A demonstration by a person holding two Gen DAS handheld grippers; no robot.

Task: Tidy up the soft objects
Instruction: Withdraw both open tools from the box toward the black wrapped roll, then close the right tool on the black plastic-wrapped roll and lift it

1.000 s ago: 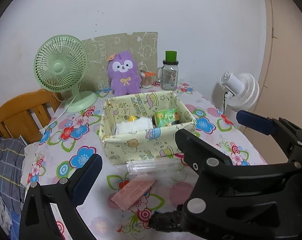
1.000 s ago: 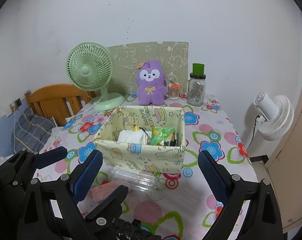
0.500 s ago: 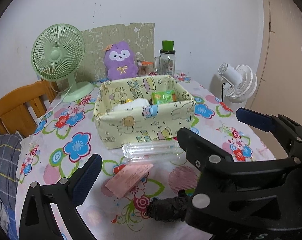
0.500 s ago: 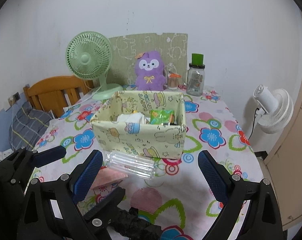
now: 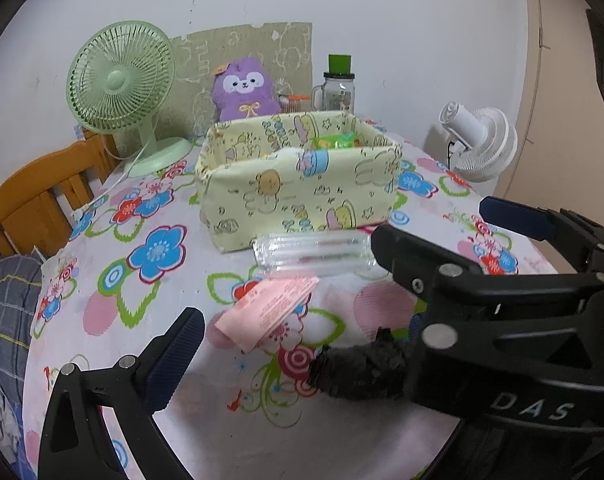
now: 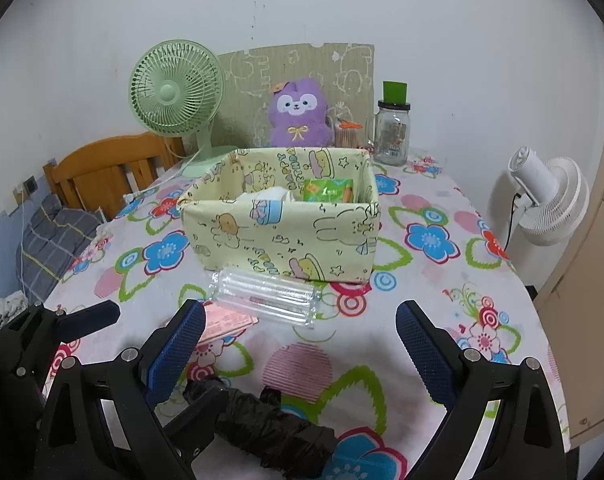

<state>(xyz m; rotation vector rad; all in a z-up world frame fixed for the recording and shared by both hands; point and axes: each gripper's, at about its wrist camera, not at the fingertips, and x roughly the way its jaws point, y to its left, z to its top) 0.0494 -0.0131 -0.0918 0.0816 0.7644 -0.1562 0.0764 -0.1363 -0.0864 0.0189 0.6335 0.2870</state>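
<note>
On the flowered tablecloth (image 6: 442,292) a crumpled black soft bundle (image 6: 270,428) lies at the near edge, low between the 2 tools. In the right wrist view it sits under and slightly left of the gap of the right gripper (image 6: 300,354), whose blue-padded fingers (image 6: 422,354) stand spread wide apart with nothing between them. The bundle's left end disappears behind the gripper's left finger, so I cannot tell whether anything touches it there.

From the left wrist view, the left gripper (image 5: 298,354) shows only 1 blue pad at lower left; its other finger is covered by the black body of the right tool, so I cannot tell how wide it stands. The same black bundle (image 5: 360,368) pokes out from beneath that tool body, its right part hidden.

Going left to right farther back: a pink paper packet (image 5: 268,310) lies flat, just beyond it a clear plastic tube case (image 6: 264,298) lies on its side against the front of the yellow fabric storage box (image 6: 282,236). Only the right view looks into the box enough to show a white tissue pack (image 6: 268,196) beside a green snack packet (image 6: 328,190). Behind stand a green desk fan (image 6: 176,92), a purple plush toy (image 6: 300,116) and a glass jar mug (image 6: 392,132).
</note>
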